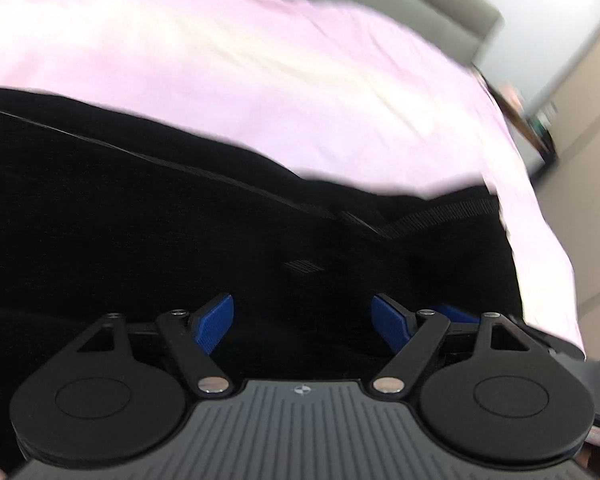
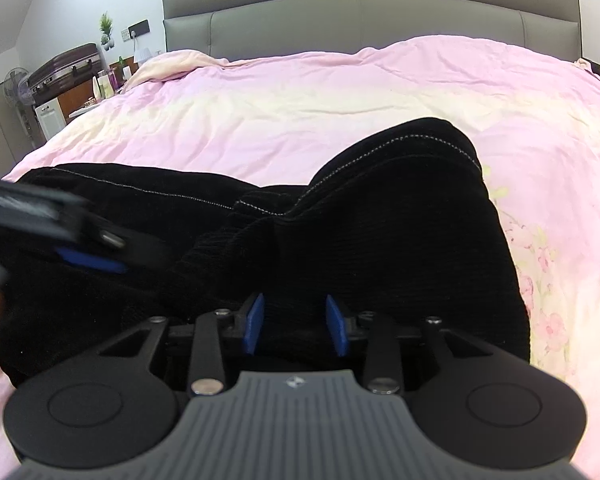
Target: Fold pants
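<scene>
On the pink quilt [image 2: 300, 120], ribbed black pants [image 2: 380, 232] bunch; left gripper [image 1: 302, 322] spread, right gripper [image 2: 296, 326] pinching corduroy.

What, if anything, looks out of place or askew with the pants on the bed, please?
The black pants are not flat: one end humps up in a rounded fold on the pink bedspread, with bunched ridges mid-garment. The left wrist view is motion-blurred. Nothing looks damaged.

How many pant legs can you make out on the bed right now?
2. In the right wrist view, one leg runs off to the left; the other leg humps up on the right. They meet at the crotch. Fabric under the gripper bodies is hidden.
</scene>
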Motion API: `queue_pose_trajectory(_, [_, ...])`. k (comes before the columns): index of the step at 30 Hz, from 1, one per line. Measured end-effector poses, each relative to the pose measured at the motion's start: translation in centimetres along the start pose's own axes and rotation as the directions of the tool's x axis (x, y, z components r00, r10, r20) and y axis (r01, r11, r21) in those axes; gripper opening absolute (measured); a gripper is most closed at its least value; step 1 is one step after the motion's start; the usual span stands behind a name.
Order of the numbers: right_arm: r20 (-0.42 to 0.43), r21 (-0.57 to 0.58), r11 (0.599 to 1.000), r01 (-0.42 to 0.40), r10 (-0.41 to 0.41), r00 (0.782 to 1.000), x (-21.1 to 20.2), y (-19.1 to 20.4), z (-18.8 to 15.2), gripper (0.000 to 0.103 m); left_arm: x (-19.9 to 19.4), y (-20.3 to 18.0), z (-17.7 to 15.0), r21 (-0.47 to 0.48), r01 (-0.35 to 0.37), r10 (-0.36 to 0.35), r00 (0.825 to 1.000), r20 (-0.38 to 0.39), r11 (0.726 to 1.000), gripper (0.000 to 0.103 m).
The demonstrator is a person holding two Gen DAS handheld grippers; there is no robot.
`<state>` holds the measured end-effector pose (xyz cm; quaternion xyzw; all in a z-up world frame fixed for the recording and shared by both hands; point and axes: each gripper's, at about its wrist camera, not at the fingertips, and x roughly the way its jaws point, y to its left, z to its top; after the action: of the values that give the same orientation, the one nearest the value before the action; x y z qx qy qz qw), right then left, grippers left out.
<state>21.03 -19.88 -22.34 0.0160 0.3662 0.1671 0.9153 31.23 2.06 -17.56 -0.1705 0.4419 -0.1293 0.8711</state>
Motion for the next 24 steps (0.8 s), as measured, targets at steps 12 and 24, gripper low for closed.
queue_pose_trajectory(12, [0.158,-0.061,0.998,-0.006,0.015,0.987,-3.1,6.3,0.8,0.042,-15.3,25.7,-2.0,-0.541,-0.219,0.351,0.924,0.151,0.812,0.1])
queue_pose_trajectory(24, [-0.028,-0.196,0.957,-0.213,0.212,0.977,5.8,27.6,3.2,0.036,-12.1,32.6,-2.1,-0.695,-0.007,0.205,0.958,0.202,0.719,0.103])
